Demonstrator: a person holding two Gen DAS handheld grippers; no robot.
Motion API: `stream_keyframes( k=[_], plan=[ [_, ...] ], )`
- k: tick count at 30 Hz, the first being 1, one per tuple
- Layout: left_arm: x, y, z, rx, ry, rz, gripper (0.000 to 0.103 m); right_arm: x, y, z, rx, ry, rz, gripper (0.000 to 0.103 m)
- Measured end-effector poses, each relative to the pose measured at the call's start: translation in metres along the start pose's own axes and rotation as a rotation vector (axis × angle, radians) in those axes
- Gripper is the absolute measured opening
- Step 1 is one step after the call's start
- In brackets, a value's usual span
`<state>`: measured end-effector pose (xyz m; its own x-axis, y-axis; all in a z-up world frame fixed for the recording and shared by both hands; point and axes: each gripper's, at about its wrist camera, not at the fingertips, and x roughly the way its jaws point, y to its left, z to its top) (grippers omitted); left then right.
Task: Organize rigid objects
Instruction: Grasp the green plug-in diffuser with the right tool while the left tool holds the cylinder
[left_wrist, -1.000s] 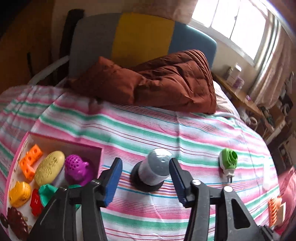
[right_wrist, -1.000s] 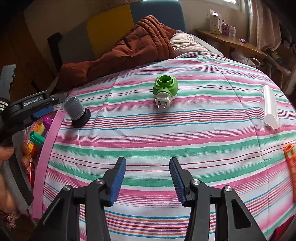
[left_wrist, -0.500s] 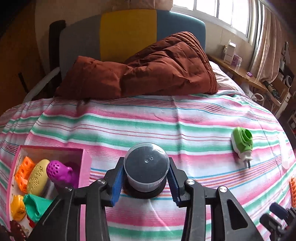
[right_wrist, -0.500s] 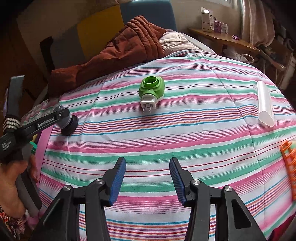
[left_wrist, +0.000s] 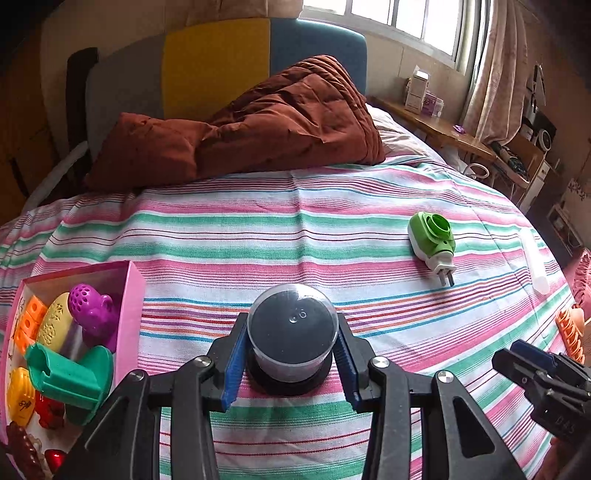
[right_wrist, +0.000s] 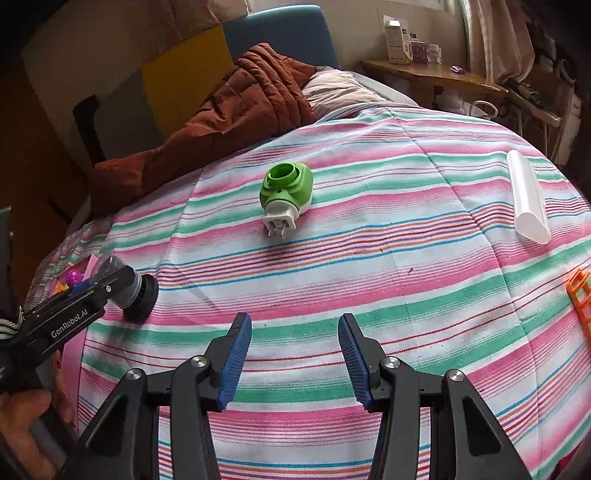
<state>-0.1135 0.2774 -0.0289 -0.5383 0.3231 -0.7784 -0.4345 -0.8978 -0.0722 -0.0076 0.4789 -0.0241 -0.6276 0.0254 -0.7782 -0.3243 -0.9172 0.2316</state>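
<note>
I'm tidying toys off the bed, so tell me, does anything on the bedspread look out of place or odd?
Yes: a green plug-in device lies on its side mid-bedspread, prongs bare, an electrical item rather than a toy. A white tube and an orange piece lie loose near the right edge. Nothing looks spilled or broken.

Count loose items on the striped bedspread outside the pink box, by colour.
Green: 1, plug-in device
White: 1, tube
Orange: 1, rack at the edge
Grey-black: 1, capped container between the left gripper pads
Total: 4
</note>
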Motion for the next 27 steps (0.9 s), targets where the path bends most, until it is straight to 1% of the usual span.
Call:
stream_keyframes(
  k=[3, 4, 5, 6, 7, 11, 16, 18, 19, 22, 24, 27],
  plan=[
    [0.000, -0.002, -0.002, 0.018, -0.007, 0.001, 0.043, 0.007, 0.002, 0.014, 0.004, -0.022, -0.002, 0.050],
    [0.000, -0.002, -0.002, 0.026, -0.007, 0.002, 0.043, 0.012, 0.002, 0.022, 0.010, -0.029, -0.005, 0.052],
    [0.000, -0.003, -0.002, 0.030, -0.006, 0.003, 0.043, 0.017, 0.003, 0.031, 0.019, -0.037, -0.010, 0.060],
    [0.000, -0.003, -0.003, 0.033, -0.005, 0.004, 0.043, 0.023, 0.003, 0.041, 0.025, -0.043, -0.013, 0.064],
    [0.001, -0.003, -0.002, 0.034, -0.003, 0.003, 0.043, 0.029, 0.005, 0.050, 0.027, -0.044, -0.018, 0.066],
    [0.001, -0.001, -0.002, 0.027, 0.001, -0.007, 0.043, 0.059, 0.013, 0.081, 0.024, -0.032, -0.053, 0.066],
    [0.003, -0.001, -0.002, 0.031, 0.012, -0.009, 0.043, 0.094, 0.021, 0.105, 0.019, -0.004, -0.122, 0.065],
    [0.004, -0.001, -0.004, 0.030, 0.014, -0.010, 0.044, 0.104, 0.020, 0.109, 0.017, 0.012, -0.137, 0.061],
    [0.005, -0.001, -0.004, 0.030, 0.018, -0.011, 0.044, 0.108, 0.020, 0.109, 0.010, 0.014, -0.131, 0.053],
    [0.011, 0.001, -0.007, 0.020, 0.041, -0.019, 0.044, 0.108, 0.022, 0.105, -0.025, -0.003, -0.128, 0.053],
    [0.016, 0.004, -0.009, -0.006, 0.060, -0.034, 0.044, 0.104, 0.022, 0.100, -0.044, -0.005, -0.117, 0.053],
    [0.015, 0.008, -0.011, -0.040, 0.051, -0.043, 0.044, 0.094, 0.015, 0.089, -0.021, 0.012, -0.098, 0.053]
  ],
)
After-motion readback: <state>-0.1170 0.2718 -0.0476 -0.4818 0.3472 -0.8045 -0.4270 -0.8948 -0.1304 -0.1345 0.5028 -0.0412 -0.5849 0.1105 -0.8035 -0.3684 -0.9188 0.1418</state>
